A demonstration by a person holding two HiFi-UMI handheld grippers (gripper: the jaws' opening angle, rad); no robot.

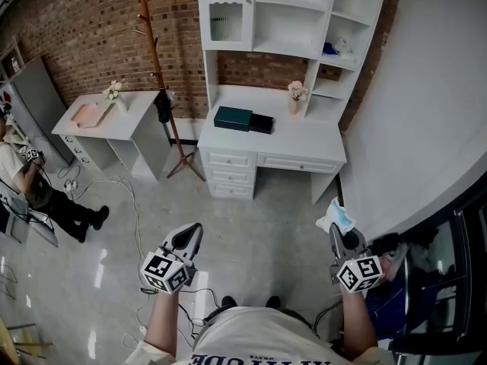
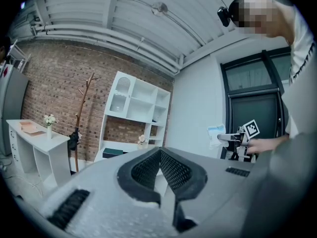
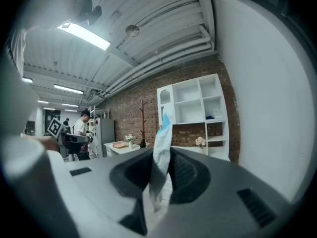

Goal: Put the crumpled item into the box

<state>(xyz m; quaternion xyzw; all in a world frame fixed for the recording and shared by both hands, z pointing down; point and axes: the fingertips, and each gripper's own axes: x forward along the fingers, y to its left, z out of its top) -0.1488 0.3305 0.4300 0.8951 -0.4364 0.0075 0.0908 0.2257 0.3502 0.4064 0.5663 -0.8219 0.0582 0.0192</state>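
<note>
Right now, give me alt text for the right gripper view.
The right gripper is shut on a crumpled white-and-blue item sticking up between its jaws. Behind it stand a brick wall and a white shelf unit.

Crumpled item [image 1: 335, 214] in the right claw [image 1: 335, 233], box [image 1: 233, 118] on the desk [image 1: 304, 139] ahead, coat stand [image 1: 157, 59] left of it.

Head cam steeply down, gripper cams level (shared: desk [image 1: 304, 137]).

The person wore a white T-shirt [image 1: 251, 342] with dark lettering. The left gripper [image 1: 195, 230] and right gripper [image 1: 335, 233] were grey, each bearing a black-and-white marker cube [image 1: 166, 271].
</note>
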